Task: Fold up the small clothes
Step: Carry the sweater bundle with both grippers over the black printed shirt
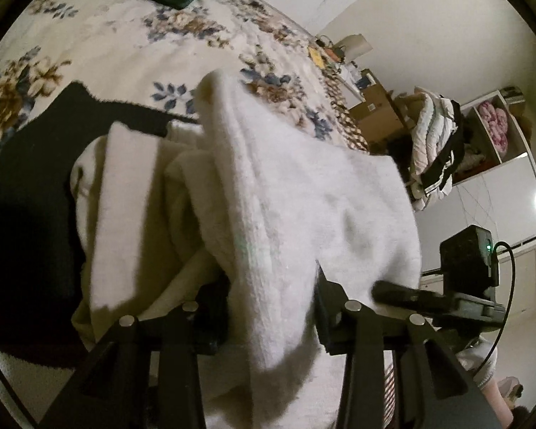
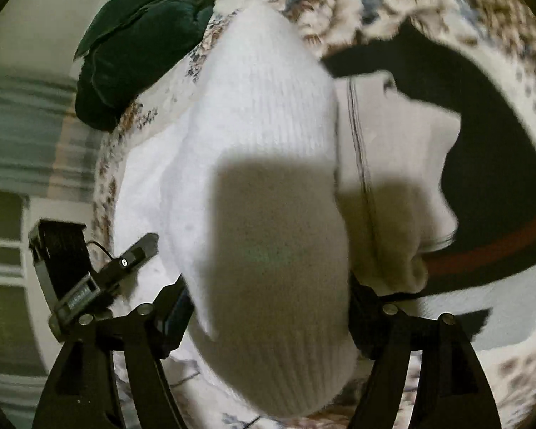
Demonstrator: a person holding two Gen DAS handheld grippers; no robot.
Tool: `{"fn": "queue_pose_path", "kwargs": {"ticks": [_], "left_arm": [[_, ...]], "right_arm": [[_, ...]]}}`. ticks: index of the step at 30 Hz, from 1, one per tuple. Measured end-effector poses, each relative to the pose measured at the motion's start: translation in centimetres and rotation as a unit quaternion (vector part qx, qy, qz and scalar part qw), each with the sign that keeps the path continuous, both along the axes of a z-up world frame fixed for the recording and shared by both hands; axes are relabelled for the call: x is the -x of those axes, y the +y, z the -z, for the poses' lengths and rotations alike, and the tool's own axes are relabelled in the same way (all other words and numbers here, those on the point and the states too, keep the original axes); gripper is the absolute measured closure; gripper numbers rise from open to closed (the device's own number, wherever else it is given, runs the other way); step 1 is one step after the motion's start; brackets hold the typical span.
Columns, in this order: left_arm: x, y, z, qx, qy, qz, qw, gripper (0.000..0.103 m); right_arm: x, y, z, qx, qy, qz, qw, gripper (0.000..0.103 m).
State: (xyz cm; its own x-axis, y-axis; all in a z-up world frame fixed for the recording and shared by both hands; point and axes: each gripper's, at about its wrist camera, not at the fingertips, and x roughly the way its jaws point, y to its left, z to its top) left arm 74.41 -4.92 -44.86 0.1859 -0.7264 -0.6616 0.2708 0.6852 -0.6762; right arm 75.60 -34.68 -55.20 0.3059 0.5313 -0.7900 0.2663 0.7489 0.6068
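A white sock (image 1: 286, 196) fills the left wrist view, draped between and over my left gripper (image 1: 271, 300); the fingertips are hidden by the cloth, so the grip is unclear. The same white ribbed sock (image 2: 268, 164) fills the right wrist view, lying between the fingers of my right gripper (image 2: 268, 296), whose tips are also covered. More white socks (image 1: 132, 193) lie beside it on a black garment (image 1: 21, 186). In the right view a white cloth (image 2: 393, 164) lies on the black garment with a red stripe (image 2: 489, 164).
Everything rests on a floral bedspread (image 1: 132, 46). A dark green cushion (image 2: 139, 43) lies at the bed's far side. The other gripper's body (image 1: 471, 268) shows at right. A shelf with clothes (image 1: 482, 136) and cluttered boxes (image 1: 371, 100) stand beyond the bed.
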Motion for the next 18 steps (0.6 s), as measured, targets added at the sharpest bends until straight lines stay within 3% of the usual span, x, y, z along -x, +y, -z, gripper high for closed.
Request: {"fn": "queue_pose_path", "kwargs": {"ticks": [1,4,14,18], "left_arm": [[0.0,0.0,-0.5,0.007,-0.003,0.002,1.0000,0.068],[-0.3,0.1,-3.2,0.020,-0.015,0.004,0.9997,0.069],[-2.7,1.4,-15.5,0.064,-0.095,-0.007,0.9934,0.069],[-3.9,1.3,-17.2,0.068,-0.112,-0.010,0.9914,0.069]], "right_arm": [[-0.1,0.3,-0.6,0.002,-0.008,-0.001,1.000,0.048],[0.2,1.2,-3.4,-0.002,-0.035,-0.006,0.999,0.056],[-2.7,1.9,-15.4,-0.026,-0.128,-0.007,0.991,0.058],[-4.1,1.4,-18.4,-0.030,-0.155,0.002,0.987,0.058]]}}
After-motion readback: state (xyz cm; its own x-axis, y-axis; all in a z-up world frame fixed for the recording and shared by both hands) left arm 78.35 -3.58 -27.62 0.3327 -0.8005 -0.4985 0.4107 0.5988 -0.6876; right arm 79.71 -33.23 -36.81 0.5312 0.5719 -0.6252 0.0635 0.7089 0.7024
